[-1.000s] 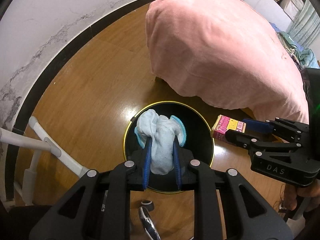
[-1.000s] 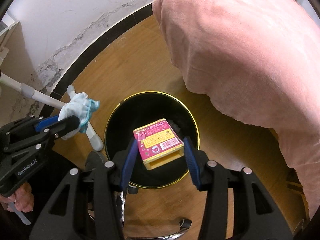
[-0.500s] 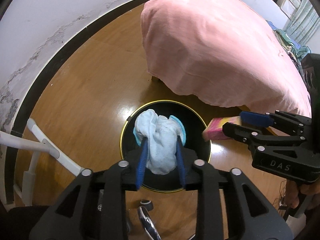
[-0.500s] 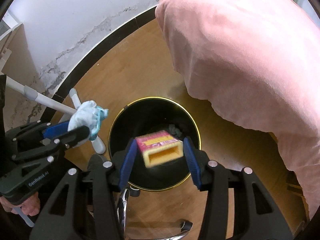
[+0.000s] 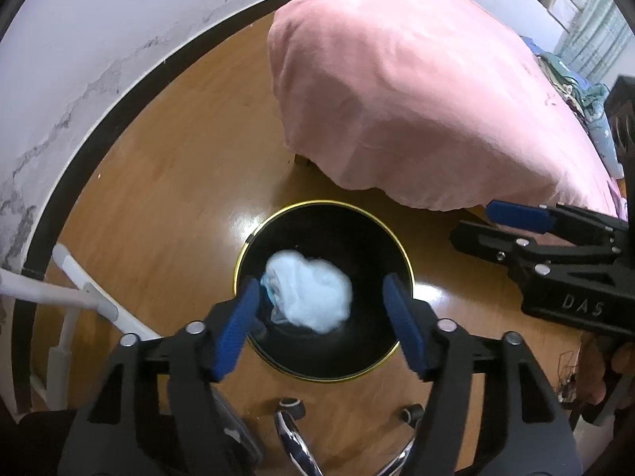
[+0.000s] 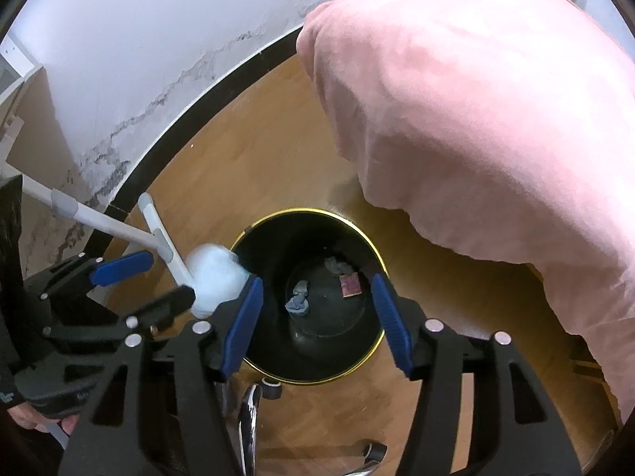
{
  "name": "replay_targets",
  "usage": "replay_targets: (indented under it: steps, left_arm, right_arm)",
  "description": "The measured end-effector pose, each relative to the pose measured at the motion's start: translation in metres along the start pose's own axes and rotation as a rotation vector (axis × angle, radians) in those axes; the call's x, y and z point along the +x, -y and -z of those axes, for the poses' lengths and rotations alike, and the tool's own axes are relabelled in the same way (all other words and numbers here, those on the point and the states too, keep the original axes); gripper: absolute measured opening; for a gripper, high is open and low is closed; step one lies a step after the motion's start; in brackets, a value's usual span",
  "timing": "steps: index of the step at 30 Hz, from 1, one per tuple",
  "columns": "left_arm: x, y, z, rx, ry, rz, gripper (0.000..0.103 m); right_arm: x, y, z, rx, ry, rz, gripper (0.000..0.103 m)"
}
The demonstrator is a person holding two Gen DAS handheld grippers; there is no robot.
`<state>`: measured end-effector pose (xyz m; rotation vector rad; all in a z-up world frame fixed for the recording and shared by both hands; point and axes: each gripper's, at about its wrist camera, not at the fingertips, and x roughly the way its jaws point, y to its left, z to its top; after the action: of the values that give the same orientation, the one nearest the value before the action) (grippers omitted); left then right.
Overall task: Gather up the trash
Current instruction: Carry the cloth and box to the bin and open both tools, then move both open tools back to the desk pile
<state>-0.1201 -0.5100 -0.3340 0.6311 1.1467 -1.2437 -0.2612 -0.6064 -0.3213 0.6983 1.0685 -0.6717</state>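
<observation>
Your left gripper (image 5: 321, 309) over black bin (image 5: 381, 230), jaws just been opening, now spread; pale blue wad (image 5: 309, 297) between them, pads clear of it, blurred. Your right gripper (image 6: 315, 313) also above bin, jaws just been opening, now spread, nothing between. Pink box (image 6: 350, 284) lies on bin floor beside grey scraps (image 6: 297, 300). Bin stands on wood floor (image 5: 158, 198) near pink bedcover (image 5: 416, 99)

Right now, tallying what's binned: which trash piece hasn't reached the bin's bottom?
The pale blue-white wad, loose between the left gripper fingers; the pink box already lies there.
</observation>
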Motion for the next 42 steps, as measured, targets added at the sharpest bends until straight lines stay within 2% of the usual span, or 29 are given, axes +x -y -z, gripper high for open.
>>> replay_targets:
  steps: [4, 8, 13, 18, 21, 25, 29, 32, 34, 38, 42]
  left_arm:
    - [-0.007, 0.014, 0.001, 0.06, 0.014, -0.025, 0.069]
    - [-0.043, 0.032, 0.001, 0.114, 0.078, -0.028, 0.089]
    - [-0.122, 0.048, -0.005, 0.147, 0.215, -0.044, 0.093]
    - [-0.237, 0.034, 0.016, 0.137, 0.439, -0.074, 0.093]
    - [-0.298, 0.0, 0.039, 0.063, 0.508, -0.155, 0.095]
    - [-0.359, -0.064, 0.078, -0.065, 0.54, -0.279, 0.095]
    - [-0.408, -0.149, 0.139, -0.253, 0.491, -0.511, 0.095]
    - [-0.44, -0.209, 0.194, -0.433, 0.454, -0.611, 0.095]
    - [-0.456, -0.248, 0.231, -0.557, 0.422, -0.66, 0.095]
    - [-0.471, -0.296, 0.283, -0.717, 0.386, -0.709, 0.095]
    - [-0.469, -0.329, 0.303, -0.808, 0.368, -0.69, 0.095]
  right_arm:
    - [-0.017, 0.003, -0.003, 0.011, 0.043, 0.013, 0.059]
    - [-0.044, 0.005, -0.008, 0.023, 0.097, 0.027, 0.066]
    - [-0.104, -0.014, -0.018, -0.046, 0.222, 0.069, 0.076]
    - [-0.161, -0.061, -0.023, -0.137, 0.335, 0.058, 0.079]
    - [-0.194, -0.111, -0.026, -0.22, 0.394, 0.002, 0.08]
    - [-0.221, -0.206, -0.022, -0.394, 0.437, -0.133, 0.08]
    - [-0.225, -0.308, -0.011, -0.577, 0.41, -0.321, 0.08]
    - [-0.222, -0.386, 0.003, -0.717, 0.378, -0.432, 0.08]
    - [-0.22, -0.441, 0.016, -0.812, 0.363, -0.477, 0.08]
    - [-0.218, -0.516, 0.04, -0.936, 0.342, -0.531, 0.08]
    - [-0.218, -0.562, 0.062, -1.014, 0.317, -0.559, 0.08]
